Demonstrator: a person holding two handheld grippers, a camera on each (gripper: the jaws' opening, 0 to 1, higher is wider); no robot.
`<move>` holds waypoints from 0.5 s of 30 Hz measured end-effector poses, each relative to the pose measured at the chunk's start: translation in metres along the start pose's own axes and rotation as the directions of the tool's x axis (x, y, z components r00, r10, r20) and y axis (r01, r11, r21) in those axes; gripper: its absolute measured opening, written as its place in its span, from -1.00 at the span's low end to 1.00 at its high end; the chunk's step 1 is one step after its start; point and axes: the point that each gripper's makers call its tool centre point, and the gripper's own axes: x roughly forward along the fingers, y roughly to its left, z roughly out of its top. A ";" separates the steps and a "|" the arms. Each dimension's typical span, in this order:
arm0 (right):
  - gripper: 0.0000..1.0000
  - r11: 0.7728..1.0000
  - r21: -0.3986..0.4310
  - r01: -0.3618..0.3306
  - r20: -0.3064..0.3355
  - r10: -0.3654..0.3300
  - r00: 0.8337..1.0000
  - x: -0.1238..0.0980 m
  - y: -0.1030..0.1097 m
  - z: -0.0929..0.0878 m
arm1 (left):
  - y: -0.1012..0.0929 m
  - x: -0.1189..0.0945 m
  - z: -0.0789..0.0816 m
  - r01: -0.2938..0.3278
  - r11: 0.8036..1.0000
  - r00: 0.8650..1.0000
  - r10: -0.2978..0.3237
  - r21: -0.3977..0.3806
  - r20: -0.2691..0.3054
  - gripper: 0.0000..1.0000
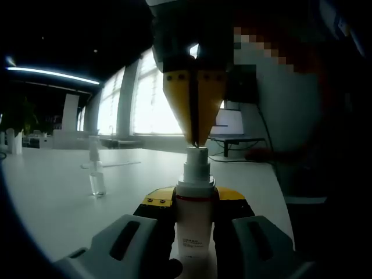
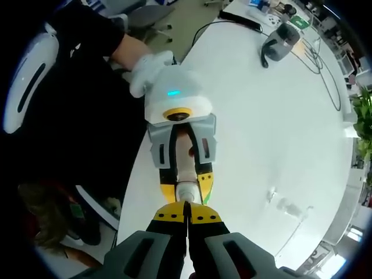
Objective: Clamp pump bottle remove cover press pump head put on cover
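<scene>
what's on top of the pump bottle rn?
The right gripper, shut, tips down on the pump head of the pump bottle, which the left gripper clamps. The gripper tips hide the head's top.

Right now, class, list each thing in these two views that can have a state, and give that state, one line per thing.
Pump bottle: upright, clamped between the left tool's jaws.
Pump head: uncovered, the right tool's tips on top of it.
Left tool: shut on the pump bottle.
Right tool: jaws shut together, pointing down at the pump head.
Clear cover: off the bottle, standing upright on the white table.
</scene>
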 end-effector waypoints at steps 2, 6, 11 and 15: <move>-1.00 1.000 0.000 -0.001 -0.001 0.001 1.000 0.000 0.000 0.000 | 0.000 0.000 0.000 0.000 1.000 1.000 0.000 0.000 0.000 -0.70; -1.00 1.000 0.003 -0.003 0.001 0.003 1.000 0.000 0.000 0.000 | 0.000 0.000 0.000 0.000 1.000 1.000 0.000 0.000 0.000 -0.70; -1.00 1.000 0.002 -0.003 0.002 0.003 1.000 0.000 0.000 0.000 | 0.001 0.000 -0.001 0.000 1.000 1.000 0.000 0.000 0.000 -0.70; -1.00 1.000 0.000 -0.001 -0.001 0.001 1.000 0.000 0.000 0.000 | 0.002 0.000 -0.001 0.000 1.000 1.000 0.000 0.000 0.000 -0.70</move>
